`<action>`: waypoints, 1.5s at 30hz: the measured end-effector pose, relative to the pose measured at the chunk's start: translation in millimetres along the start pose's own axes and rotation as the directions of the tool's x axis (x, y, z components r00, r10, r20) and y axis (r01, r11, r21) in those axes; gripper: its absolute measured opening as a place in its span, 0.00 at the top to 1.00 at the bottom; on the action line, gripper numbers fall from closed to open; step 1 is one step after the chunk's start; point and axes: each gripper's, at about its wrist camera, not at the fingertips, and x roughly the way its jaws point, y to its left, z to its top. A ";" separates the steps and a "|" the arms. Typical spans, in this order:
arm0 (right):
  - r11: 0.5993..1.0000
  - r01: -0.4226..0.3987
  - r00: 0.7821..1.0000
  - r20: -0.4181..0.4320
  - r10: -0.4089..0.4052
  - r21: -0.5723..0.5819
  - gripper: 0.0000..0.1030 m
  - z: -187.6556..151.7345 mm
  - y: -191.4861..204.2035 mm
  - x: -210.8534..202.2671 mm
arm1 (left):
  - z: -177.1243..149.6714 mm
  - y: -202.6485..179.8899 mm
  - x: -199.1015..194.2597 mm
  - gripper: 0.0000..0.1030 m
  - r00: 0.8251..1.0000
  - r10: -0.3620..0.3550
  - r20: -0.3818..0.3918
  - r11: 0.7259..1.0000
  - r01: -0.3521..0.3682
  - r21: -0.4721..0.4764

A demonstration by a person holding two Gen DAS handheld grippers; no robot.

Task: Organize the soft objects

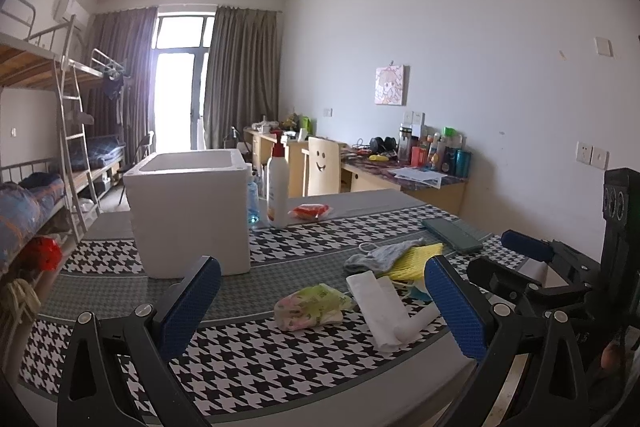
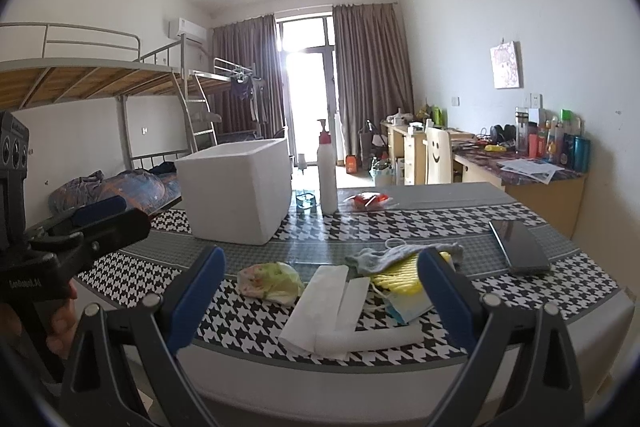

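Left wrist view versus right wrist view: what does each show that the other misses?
Only the left wrist view shows the red bag beside the bunk bed. Only the right wrist view shows the person's hand gripping the left gripper's handle. Both show the white foam box, the green patterned soft pouch, the folded white cloth and the dark phone on the houndstooth tablecloth.

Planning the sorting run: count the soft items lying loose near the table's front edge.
5 visible: floral pouch, folded white cloth, grey sock, yellow cloth under it, blue mask partly behind the right gripper. More may hide beneath.
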 end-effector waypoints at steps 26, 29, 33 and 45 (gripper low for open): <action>0.999 0.015 0.993 -0.120 -0.009 0.047 0.04 -16.1 -20.9 39.2 | -8.5 12.4 58.9 0.01 0.983 0.016 -0.184 1.000 -0.019 -0.014; 0.997 0.021 0.990 -0.144 -0.011 0.069 0.04 -17.9 -28.2 45.7 | -8.7 13.9 65.9 0.01 0.980 0.019 -0.198 1.000 -0.021 -0.008; 0.995 0.029 0.985 -0.171 -0.013 0.091 0.04 -19.2 -34.2 51.9 | -7.8 14.9 77.4 0.01 0.975 0.025 -0.221 1.000 -0.026 -0.001; 0.992 0.058 0.975 -0.219 -0.033 0.111 0.04 -20.9 -46.2 63.1 | -11.7 19.3 104.3 0.01 0.956 0.024 -0.292 1.000 -0.025 0.001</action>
